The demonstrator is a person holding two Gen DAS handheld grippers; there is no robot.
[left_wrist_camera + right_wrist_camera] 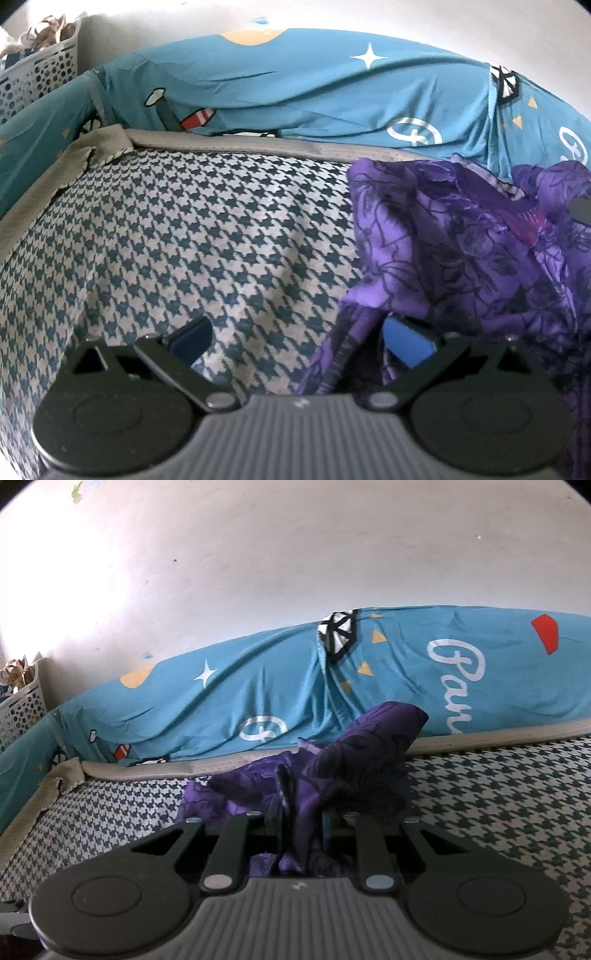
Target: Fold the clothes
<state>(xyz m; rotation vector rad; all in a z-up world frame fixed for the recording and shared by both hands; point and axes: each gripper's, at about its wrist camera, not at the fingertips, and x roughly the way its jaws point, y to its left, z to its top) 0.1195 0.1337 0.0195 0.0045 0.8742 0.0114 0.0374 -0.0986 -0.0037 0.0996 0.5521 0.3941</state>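
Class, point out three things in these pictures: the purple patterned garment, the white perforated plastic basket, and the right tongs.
Purple patterned garment (461, 236): left wrist view, crumpled middle.
White perforated plastic basket (37, 77): left wrist view, front wall.
Right tongs (301, 827): right wrist view, midway between fingertips, shut on the garment.

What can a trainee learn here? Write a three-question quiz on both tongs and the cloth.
1. True or false: the left tongs are open.
2. The right tongs are shut on which item: A) teal pillow, B) purple garment, C) white basket?
3. Fill in: the garment lies on the ____-patterned mattress.

Key: 1 true; 2 B; 3 houndstooth.
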